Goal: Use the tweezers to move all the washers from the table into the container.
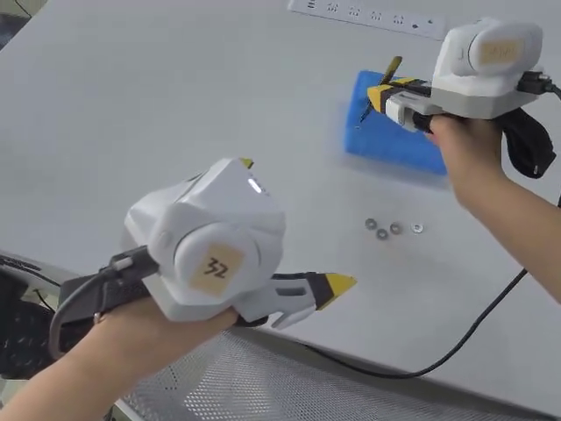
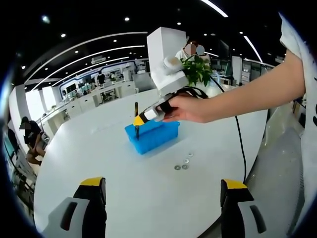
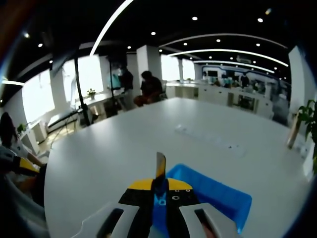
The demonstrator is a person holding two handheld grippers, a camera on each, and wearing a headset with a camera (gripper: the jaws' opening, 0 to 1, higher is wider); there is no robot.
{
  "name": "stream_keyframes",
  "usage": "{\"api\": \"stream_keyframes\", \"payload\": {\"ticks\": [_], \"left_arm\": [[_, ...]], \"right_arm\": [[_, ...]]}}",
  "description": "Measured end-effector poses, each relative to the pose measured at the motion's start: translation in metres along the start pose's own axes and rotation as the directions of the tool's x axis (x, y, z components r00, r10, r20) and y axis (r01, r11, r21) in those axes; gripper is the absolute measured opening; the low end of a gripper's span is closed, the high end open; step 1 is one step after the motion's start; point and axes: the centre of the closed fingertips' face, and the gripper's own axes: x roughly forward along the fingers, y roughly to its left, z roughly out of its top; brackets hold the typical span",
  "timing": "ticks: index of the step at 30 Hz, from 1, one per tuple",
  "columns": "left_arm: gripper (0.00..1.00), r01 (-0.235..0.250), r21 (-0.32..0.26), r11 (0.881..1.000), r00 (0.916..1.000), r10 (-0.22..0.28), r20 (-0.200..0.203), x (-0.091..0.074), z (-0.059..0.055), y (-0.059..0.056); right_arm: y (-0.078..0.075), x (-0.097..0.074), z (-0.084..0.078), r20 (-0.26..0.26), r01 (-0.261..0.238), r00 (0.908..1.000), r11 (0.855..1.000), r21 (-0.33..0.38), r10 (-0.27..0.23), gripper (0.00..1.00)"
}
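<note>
Several small metal washers [image 1: 394,230] lie loose on the white table, just in front of the blue container [image 1: 386,136]. My right gripper [image 1: 379,95] hovers over the container's left part, shut on thin tweezers [image 1: 387,72] whose tips point down into it. In the right gripper view the tweezers [image 3: 161,167] stick up between the closed jaws above the blue container [image 3: 210,196]. My left gripper [image 1: 294,224] is held low at the table's near edge, open and empty. Its view shows the washers [image 2: 181,165], the container [image 2: 151,136] and the right gripper [image 2: 139,120].
A white power strip [image 1: 368,16] lies at the table's far edge. A black cable [image 1: 456,342] runs from the right gripper across the near right of the table. Grey mesh [image 1: 263,377] sits below the front edge. People stand far off in the hall.
</note>
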Motion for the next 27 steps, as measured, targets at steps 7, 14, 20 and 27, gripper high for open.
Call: {"api": "stream_keyframes", "payload": {"ticks": [7,14,20,27], "left_arm": [[0.98,0.002,0.005,1.0,1.0,-0.002,0.002,-0.001,0.001,-0.002],[0.98,-0.005,0.005,1.0,1.0,0.005,0.002,-0.003,0.0,-0.001],[0.98,-0.008,-0.008,1.0,0.9996,0.008,0.026,-0.006,0.006,0.0],[0.99,-0.017,0.001,1.0,0.9994,0.017,0.03,-0.008,0.008,0.001]], "right_arm": [[0.011,-0.028,0.026,0.074,-0.012,0.9972,1.0,-0.016,0.013,0.04],[0.033,-0.063,0.03,0.107,-0.03,0.9937,0.999,-0.035,0.034,0.04],[0.054,-0.077,0.02,0.094,-0.063,0.9935,0.998,-0.03,0.065,0.04],[0.075,-0.09,-0.008,0.044,-0.076,0.9961,0.997,-0.027,0.077,0.04]]}}
